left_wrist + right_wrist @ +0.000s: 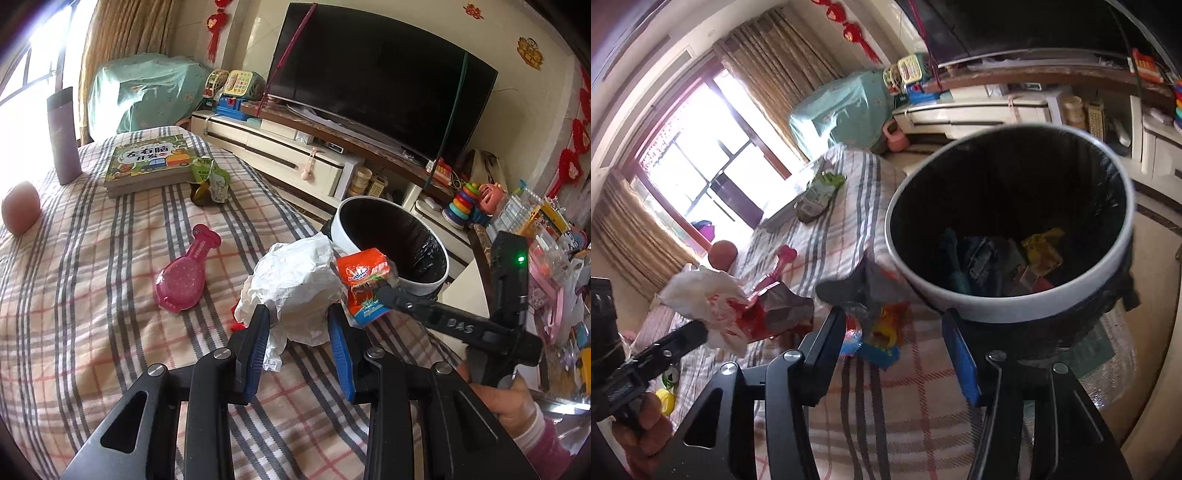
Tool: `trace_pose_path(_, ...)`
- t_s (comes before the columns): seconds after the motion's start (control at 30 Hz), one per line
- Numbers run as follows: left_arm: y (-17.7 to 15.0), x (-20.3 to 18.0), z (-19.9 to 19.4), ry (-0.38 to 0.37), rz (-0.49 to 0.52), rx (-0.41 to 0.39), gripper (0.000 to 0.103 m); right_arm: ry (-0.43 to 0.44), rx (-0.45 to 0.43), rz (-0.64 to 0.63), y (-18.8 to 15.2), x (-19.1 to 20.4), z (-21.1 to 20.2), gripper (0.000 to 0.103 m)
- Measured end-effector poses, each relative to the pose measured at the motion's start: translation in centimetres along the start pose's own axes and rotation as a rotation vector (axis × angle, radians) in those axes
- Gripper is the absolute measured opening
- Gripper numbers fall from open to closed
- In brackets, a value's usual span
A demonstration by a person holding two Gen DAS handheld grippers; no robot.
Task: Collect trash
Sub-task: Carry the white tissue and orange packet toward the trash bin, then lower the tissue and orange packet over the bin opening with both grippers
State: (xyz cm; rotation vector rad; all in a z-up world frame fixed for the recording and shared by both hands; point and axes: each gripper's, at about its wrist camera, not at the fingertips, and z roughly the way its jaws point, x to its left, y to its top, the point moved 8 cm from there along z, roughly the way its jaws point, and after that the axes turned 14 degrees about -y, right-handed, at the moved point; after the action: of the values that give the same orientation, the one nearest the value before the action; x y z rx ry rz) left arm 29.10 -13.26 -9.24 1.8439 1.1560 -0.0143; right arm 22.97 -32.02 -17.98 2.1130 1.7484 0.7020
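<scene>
The crumpled white paper [295, 284] sits clenched between the blue pads of the left gripper [299, 325], above the checked bed cover [92, 295]. In the right wrist view the same paper [701, 295] shows a red and grey wrapper [775, 314] bunched together with it, which the left view almost hides.

The orange snack wrapper [364, 286] is seen in the left view at the tip of the right gripper [388, 290], just beside the bin's near rim. In the right view this wrapper [875, 332] is blurred and lies between the parted fingers of the right gripper [897, 336]; the jaws stand apart and do not press on it, so it is released.

Only the right view looks into the white bin [1008, 310]: it has a black liner and holds some coloured trash at the bottom. The left view shows the bin [424, 284] at the right edge of the bed, close to the low TV cabinet [280, 155].

Farther left on the cover lie a pink brush [184, 280], a green pouch [208, 181], a book [147, 162] and a grey bottle [64, 136], with open cover between them.
</scene>
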Motion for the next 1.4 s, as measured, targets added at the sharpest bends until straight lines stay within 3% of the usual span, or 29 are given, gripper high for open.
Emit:
trace_pose_path(0.03, 0.0, -0.1, -0.1, -0.003, 0.0, -0.001, 0.031, 0.0, 0.002, -0.005, 0.0, 0.1, 0.2, 0.046)
trace_pose_path(0.07, 0.1, -0.1, -0.2, -0.006, 0.002, -0.003, 0.031, 0.002, 0.007, -0.01, -0.1, 0.4, 0.4, 0.025)
trace_pose_path(0.1, 0.2, -0.3, -0.3, -0.009, 0.006, -0.003, 0.031, 0.005, 0.019, -0.012, -0.3, 0.5, 0.7, 0.021)
trace_pose_path(0.67, 1.9, -4.9, 4.4, -0.094, 0.09, 0.05, 0.031, -0.052, -0.099, 0.027, 1.4, -3.6, -5.6, 0.019)
trace_pose_path(1.4, 5.2, -7.0, 12.9, -0.066, 0.126, 0.128, 0.032, -0.133, -0.1, 0.031, 4.5, -7.9, -5.5, 0.019)
